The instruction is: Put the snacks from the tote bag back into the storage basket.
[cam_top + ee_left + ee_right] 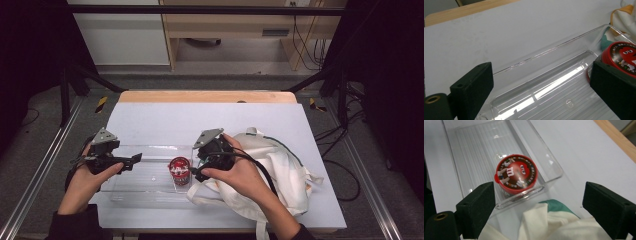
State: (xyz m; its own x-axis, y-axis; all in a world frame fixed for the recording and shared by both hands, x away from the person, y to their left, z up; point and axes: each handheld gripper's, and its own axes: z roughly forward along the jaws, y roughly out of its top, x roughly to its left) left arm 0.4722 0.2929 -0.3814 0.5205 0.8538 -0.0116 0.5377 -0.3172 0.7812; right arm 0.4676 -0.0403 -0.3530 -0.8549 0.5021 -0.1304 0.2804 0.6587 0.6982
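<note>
A person is holding both grippers — left (136, 159) and right (537, 207) — with jaws spread and empty near a small red candy tub (516, 174) sitting in a clear tray (454, 157), likely light, rigid and smooth-sided — best pinched across its round wall.

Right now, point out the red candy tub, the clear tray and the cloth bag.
red candy tub (516, 173), right gripper view, middle of its lid
clear tray (150, 147), high view, far rim
cloth bag (287, 167), high view, white fabric

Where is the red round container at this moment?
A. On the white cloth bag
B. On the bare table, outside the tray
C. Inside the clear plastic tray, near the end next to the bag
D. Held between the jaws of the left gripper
C: the red container stands inside the clear tray, close to its end wall beside the white bag, and neither gripper holds it.
</note>
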